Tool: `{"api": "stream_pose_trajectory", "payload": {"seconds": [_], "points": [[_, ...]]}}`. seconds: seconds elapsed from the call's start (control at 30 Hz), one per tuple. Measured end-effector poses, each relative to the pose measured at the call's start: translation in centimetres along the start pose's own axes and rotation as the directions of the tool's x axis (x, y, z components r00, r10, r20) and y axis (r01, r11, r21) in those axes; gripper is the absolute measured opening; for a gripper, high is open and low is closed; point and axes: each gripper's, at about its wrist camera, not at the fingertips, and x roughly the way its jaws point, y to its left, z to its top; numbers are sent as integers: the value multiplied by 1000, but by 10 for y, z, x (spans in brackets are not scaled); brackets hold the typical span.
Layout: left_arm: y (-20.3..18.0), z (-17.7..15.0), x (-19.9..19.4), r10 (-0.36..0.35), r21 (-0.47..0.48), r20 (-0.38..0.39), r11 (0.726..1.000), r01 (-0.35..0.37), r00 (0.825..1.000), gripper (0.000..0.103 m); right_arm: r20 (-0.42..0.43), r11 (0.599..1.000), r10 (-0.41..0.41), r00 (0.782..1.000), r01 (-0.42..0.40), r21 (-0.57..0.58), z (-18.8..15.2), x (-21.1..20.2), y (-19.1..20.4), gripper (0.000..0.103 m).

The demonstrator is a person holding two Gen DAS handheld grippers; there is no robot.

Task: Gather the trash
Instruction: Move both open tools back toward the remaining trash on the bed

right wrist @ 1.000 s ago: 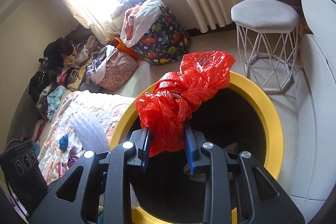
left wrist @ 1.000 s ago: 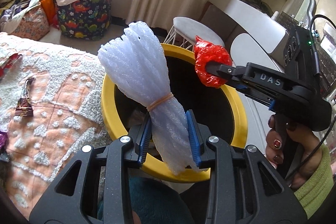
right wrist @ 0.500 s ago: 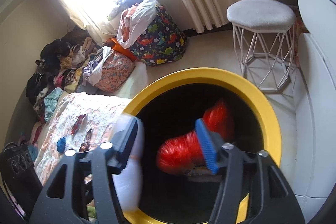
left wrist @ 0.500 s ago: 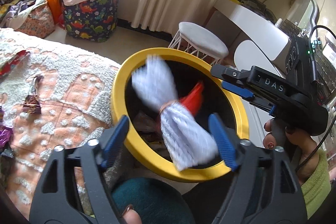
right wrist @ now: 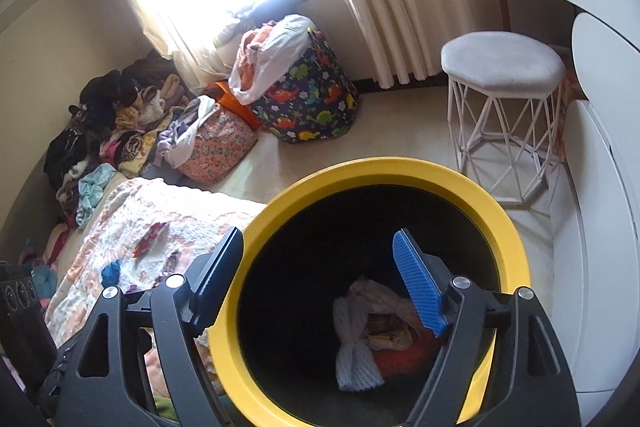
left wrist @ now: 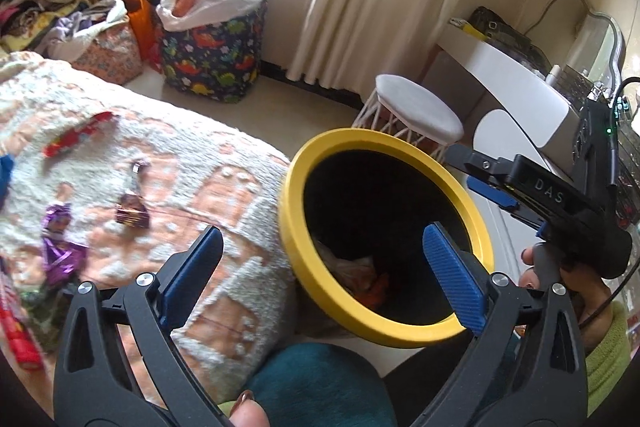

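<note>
A black bin with a yellow rim [left wrist: 292, 247] [right wrist: 512, 231] stands beside the bed. At its bottom lie the white foam net bundle [right wrist: 354, 351], the red plastic bag [right wrist: 404, 357] and other wrappers. My left gripper [left wrist: 320, 279] is open and empty, above the bin's near rim. My right gripper [right wrist: 320, 287] is open and empty over the bin mouth; it also shows in the left wrist view [left wrist: 480, 173]. Several wrappers stay on the bedspread: a red one [left wrist: 76, 135], a brown one [left wrist: 132, 213], a purple one [left wrist: 60, 243].
The pink and white bedspread [left wrist: 180, 163] lies left of the bin. A white wire stool [right wrist: 502, 67] and a white desk [left wrist: 516, 87] stand behind it. A dinosaur-print hamper [right wrist: 308, 95] and clothes piles [right wrist: 104, 115] sit by the window.
Both grippers opened and dropped their loads: the white foam net and the red bag fell into the bin. Both grippers now stand wide open and have drawn back a little.
</note>
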Motion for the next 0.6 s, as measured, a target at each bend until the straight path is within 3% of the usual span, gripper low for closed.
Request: {"api": "stream_pose_trajectory", "payload": {"seconds": [0.6], "points": [[28,11,-43,106,-40,118,994,-102,987,92,56,987,99,994,-91,-130,-5,-14,59,75]]}}
